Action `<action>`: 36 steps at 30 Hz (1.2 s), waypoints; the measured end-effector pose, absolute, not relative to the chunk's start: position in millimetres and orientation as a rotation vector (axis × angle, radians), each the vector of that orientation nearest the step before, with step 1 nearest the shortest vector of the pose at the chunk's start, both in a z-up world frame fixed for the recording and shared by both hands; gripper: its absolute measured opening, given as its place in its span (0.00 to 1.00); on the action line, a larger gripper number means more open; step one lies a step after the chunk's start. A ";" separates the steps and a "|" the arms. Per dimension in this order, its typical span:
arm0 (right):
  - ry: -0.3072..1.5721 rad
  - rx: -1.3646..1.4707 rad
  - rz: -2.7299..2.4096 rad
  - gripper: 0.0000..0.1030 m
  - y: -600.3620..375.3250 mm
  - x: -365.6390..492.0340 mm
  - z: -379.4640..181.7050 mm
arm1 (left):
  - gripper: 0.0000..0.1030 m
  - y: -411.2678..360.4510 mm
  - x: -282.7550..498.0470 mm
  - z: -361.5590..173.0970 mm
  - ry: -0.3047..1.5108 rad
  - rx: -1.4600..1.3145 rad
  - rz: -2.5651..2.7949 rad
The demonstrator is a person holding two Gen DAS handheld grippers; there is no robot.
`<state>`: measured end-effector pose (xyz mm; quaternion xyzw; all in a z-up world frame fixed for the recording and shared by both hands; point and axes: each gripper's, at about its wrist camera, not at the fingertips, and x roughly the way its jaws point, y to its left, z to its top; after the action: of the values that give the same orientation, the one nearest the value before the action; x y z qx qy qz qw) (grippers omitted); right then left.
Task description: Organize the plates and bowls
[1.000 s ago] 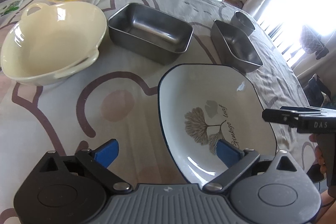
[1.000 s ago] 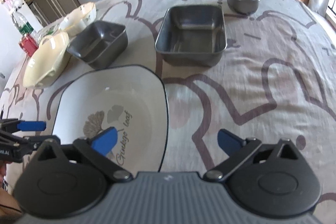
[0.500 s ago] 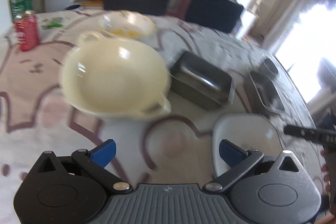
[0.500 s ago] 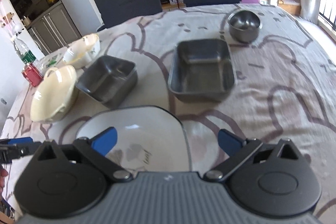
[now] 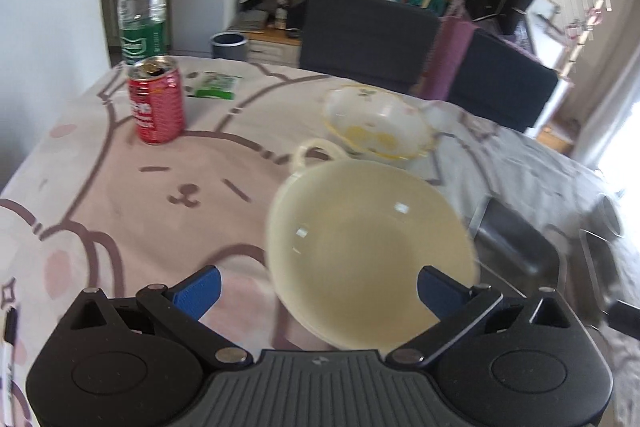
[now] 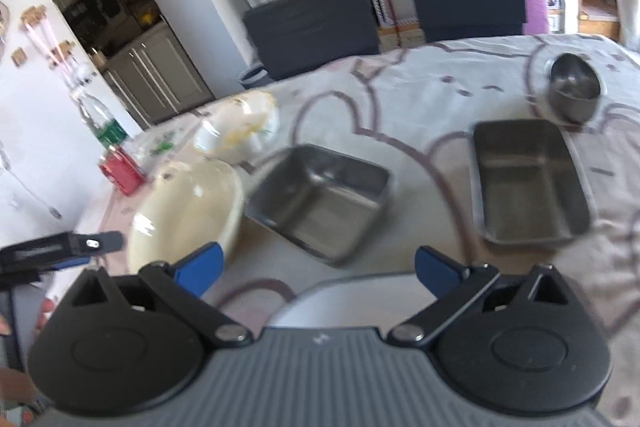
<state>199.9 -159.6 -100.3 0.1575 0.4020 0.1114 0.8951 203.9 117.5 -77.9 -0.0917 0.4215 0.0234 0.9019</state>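
Left gripper [image 5: 318,287]: I hold it with jaws spread wide, gripping nothing; the cream bowl [image 5: 372,247] sits between the blue fingertips [image 5: 198,291], on the tablecloth [image 5: 120,195].
Right gripper [image 6: 316,267]: I hold it with jaws apart and empty, above the near rim of the white plate [image 6: 344,301].
Left view only: red can [image 5: 157,100], water bottle [image 5: 142,7] behind it, and a marker [image 5: 8,355] at the lower left edge.
Right view only: square steel tray [image 6: 320,199], rectangular steel tray [image 6: 528,179], and round steel cup [image 6: 576,93] beyond it.
Both views: flowered bowl [image 5: 376,125] just behind the cream bowl.
Cream bowl position: just left of the square steel tray; contact not determinable.
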 end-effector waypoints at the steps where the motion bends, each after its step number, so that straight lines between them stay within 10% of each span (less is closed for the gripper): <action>1: 0.824 0.332 0.238 1.00 -152.4 202.6 -101.1 | 1.00 120.6 208.9 -79.3 0.874 -0.187 0.061; 11: 0.936 0.333 0.287 0.98 -89.1 237.8 -112.2 | 0.81 137.0 258.4 -93.5 0.887 -0.147 0.116; 24: 1.028 0.498 0.306 0.69 -82.4 247.5 -137.7 | 0.10 141.3 272.6 -112.8 1.004 -0.151 0.071; 36: 1.027 0.501 0.329 0.52 -81.5 245.8 -137.8 | 0.17 135.8 214.7 -113.1 1.002 0.034 -0.022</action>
<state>245.8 -81.5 -137.8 0.2358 0.4836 0.1549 0.8286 214.7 135.8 -113.1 0.0161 0.4801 -0.0105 0.8770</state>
